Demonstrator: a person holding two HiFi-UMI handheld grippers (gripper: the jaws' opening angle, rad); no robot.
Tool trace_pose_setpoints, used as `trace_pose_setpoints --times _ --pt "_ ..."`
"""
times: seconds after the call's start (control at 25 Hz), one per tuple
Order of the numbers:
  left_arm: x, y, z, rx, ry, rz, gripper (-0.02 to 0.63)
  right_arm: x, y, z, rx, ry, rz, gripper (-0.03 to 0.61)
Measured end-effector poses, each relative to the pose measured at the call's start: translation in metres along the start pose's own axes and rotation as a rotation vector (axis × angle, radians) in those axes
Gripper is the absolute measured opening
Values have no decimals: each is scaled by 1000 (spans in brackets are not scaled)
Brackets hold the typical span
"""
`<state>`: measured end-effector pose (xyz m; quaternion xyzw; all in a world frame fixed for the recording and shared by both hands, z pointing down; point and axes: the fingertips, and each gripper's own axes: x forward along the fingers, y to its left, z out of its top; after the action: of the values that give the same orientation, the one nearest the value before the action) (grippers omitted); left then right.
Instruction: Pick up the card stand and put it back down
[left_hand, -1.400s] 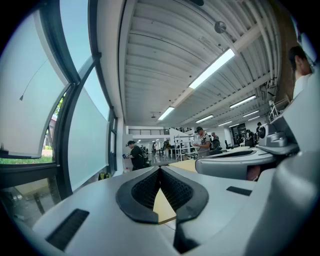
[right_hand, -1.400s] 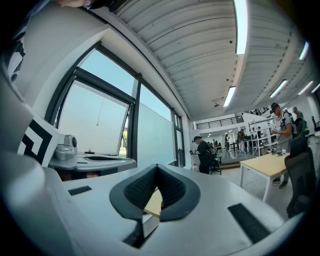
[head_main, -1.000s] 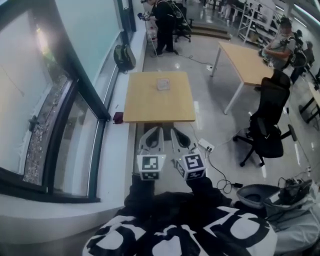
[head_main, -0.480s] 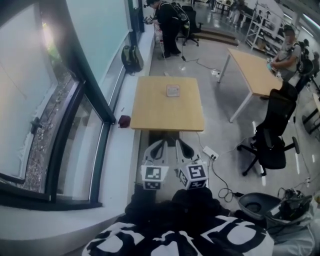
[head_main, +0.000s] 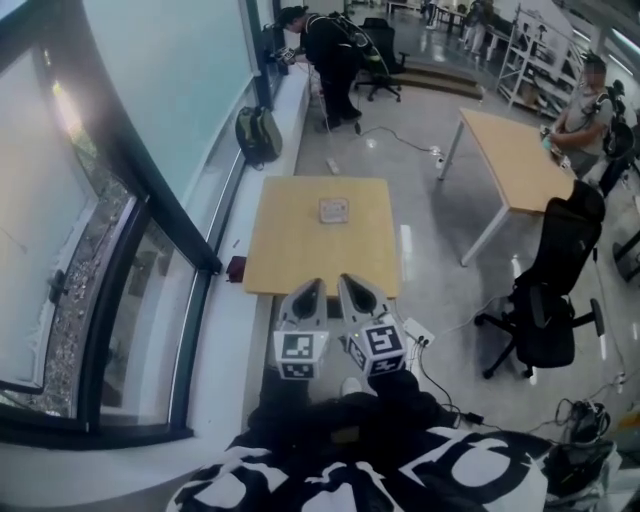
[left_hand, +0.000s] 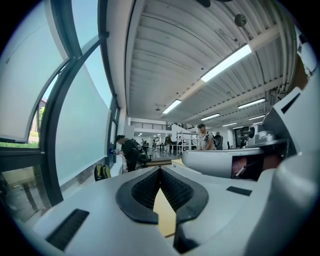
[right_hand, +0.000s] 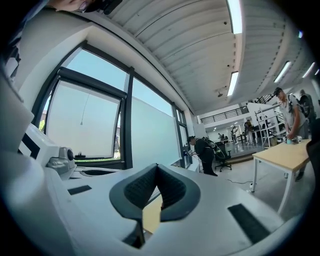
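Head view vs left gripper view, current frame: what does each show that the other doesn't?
Head view only: the small square card stand on top of the light wooden square table, the black office chair and the white power strip on the floor.
Left gripper view only: the ribbed ceiling with long strip lights, and a close look at the left gripper, its jaws shut on nothing.
Both: the person in black by the window, the dark backpack, the right gripper and some of that table.
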<state>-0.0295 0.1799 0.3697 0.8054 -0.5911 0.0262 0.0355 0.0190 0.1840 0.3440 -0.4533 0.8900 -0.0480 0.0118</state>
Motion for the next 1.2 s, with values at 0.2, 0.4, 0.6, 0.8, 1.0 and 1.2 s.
trace_pose_setpoints --times 0.2,0.4,0.6,0.8,1.0,1.2 --pt "39 -11 -1 18 13 -1 6 18 -35 -10 13 35 19 20" --pt "76 4 -4 10 42 7 6 46 -46 -17 12 63 50 20" --pt "127 24 -1 15 29 -36 8 88 -73 -18 5 58 9 20" --pt "176 54 13 40 2 -105 7 143 -93 -1 -6 24 -40 21" --pt "206 100 16 59 -13 -143 7 203 -95 4 2 -2 -68 20" --pt "225 137 0 -9 9 -158 8 234 -82 -9 42 29 4 20"
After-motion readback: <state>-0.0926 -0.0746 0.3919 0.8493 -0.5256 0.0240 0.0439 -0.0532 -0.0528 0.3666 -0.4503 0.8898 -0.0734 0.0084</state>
